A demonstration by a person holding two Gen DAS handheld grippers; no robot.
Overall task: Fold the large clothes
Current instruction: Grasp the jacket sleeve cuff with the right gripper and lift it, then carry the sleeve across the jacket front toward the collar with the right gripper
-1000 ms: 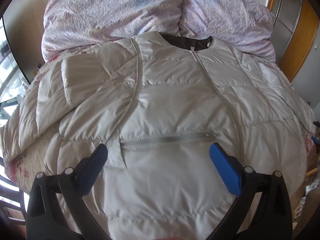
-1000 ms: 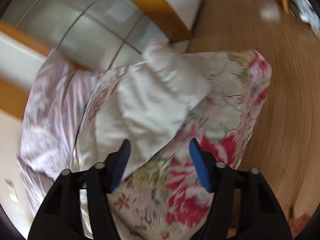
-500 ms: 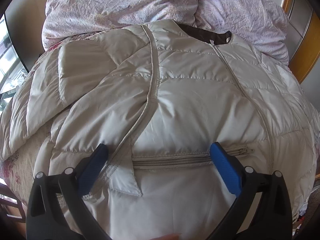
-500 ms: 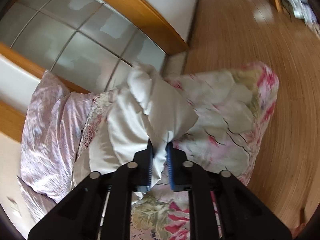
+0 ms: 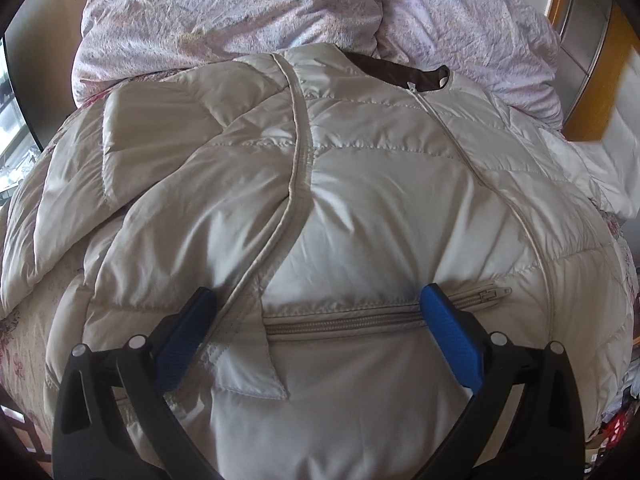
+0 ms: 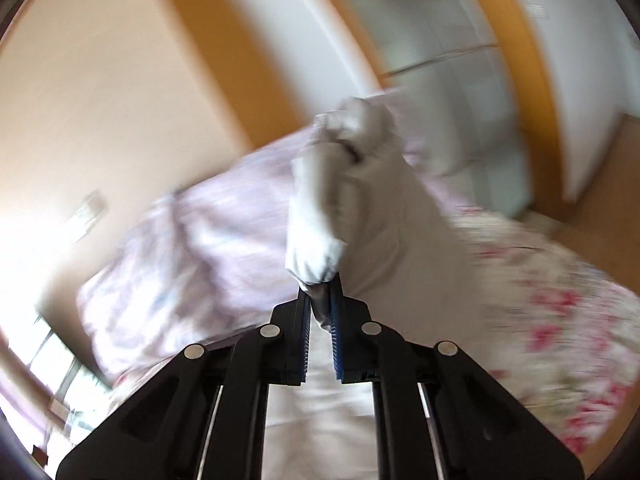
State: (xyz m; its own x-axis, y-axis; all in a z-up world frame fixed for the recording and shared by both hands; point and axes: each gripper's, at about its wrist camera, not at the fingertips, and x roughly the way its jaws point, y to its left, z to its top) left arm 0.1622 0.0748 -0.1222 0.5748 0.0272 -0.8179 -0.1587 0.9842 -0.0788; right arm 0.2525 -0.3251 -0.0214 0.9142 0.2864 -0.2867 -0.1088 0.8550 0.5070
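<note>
Two grippers: right gripper [image 6: 320,316] clenching raised sleeve [image 6: 320,208], lifting above jacket's [image 5: 360,208] right edge; left gripper [image 5: 316,320] hovering spread wide over jacket lying flat on bed [image 5: 24,352].

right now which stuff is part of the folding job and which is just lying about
Job:
- white puffer jacket
- its sleeve, clamped in right tongs
- left tongs, open above jacket

Lying about:
- lilac duvet
- floral bedspread
</note>
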